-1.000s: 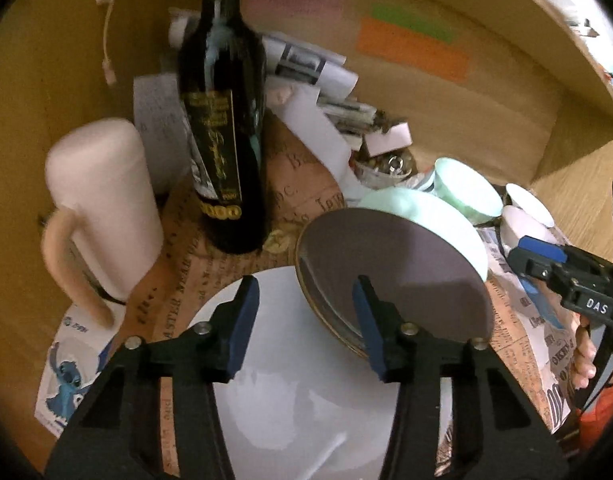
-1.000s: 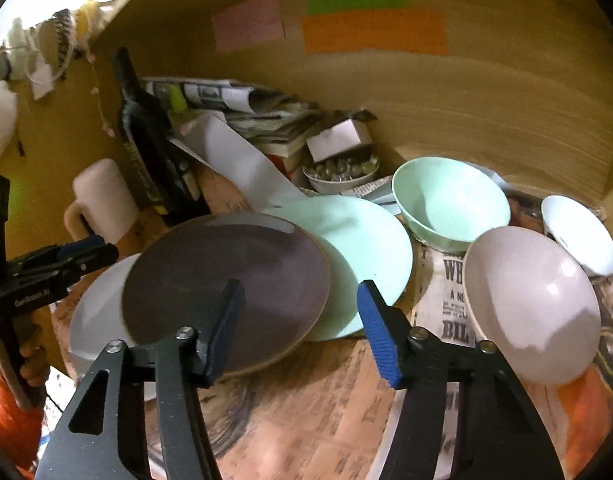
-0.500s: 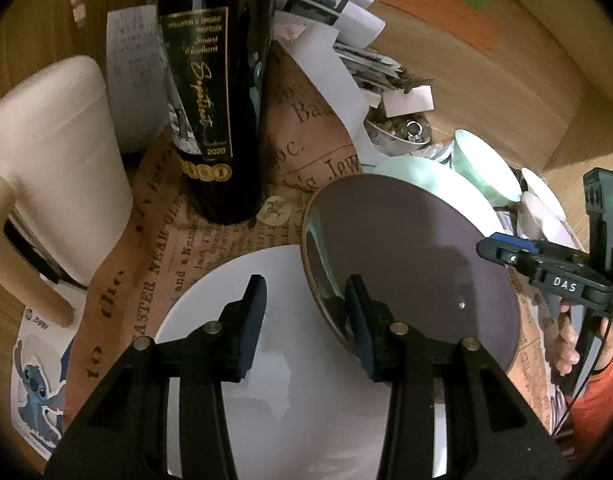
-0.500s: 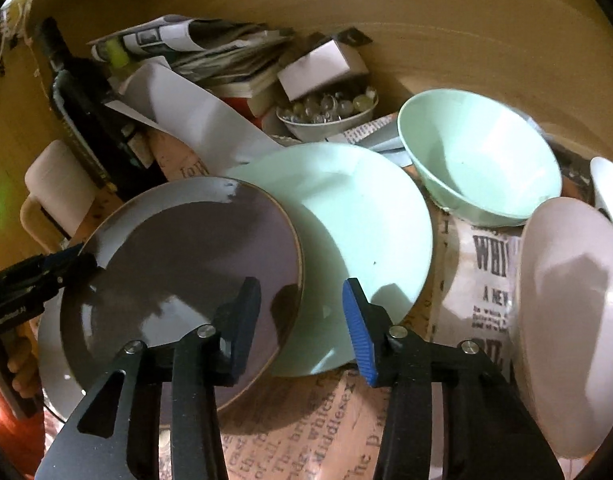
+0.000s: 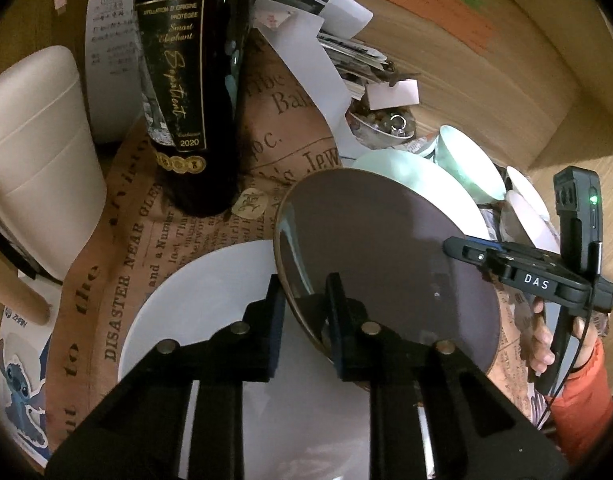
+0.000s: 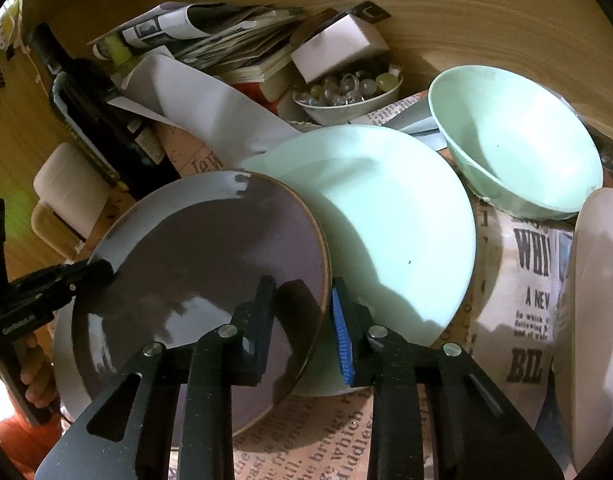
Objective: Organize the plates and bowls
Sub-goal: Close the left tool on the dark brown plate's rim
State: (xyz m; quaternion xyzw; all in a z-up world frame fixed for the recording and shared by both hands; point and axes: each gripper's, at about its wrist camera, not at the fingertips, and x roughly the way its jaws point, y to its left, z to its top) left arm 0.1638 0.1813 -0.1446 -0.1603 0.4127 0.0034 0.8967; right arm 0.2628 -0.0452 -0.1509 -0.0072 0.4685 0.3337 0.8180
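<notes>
A brown plate (image 5: 386, 264) (image 6: 202, 256) lies partly over a white plate (image 5: 202, 304) and a mint plate (image 6: 390, 216). My left gripper (image 5: 304, 312) straddles the brown plate's near-left rim. Its jaws are closing, one pad outside the rim and one on the inner face. On the opposite rim, my right gripper (image 6: 302, 320) closes the same way, blue pad under the edge. Each gripper shows in the other's view: the right gripper (image 5: 462, 248) and the left gripper (image 6: 94, 274). A mint bowl (image 6: 514, 140) and a white bowl (image 6: 594, 300) sit to the right.
A dark wine bottle (image 5: 186, 100) and a cream mug (image 5: 38, 168) stand close behind the white plate. A small dish of beads (image 6: 346, 96), a white box and stacked papers (image 6: 226, 40) crowd the back by the wooden wall. Printed paper covers the surface.
Both grippers came down and forward onto opposite rims of the brown plate. Their jaws narrowed from wide open to tight around the rim.
</notes>
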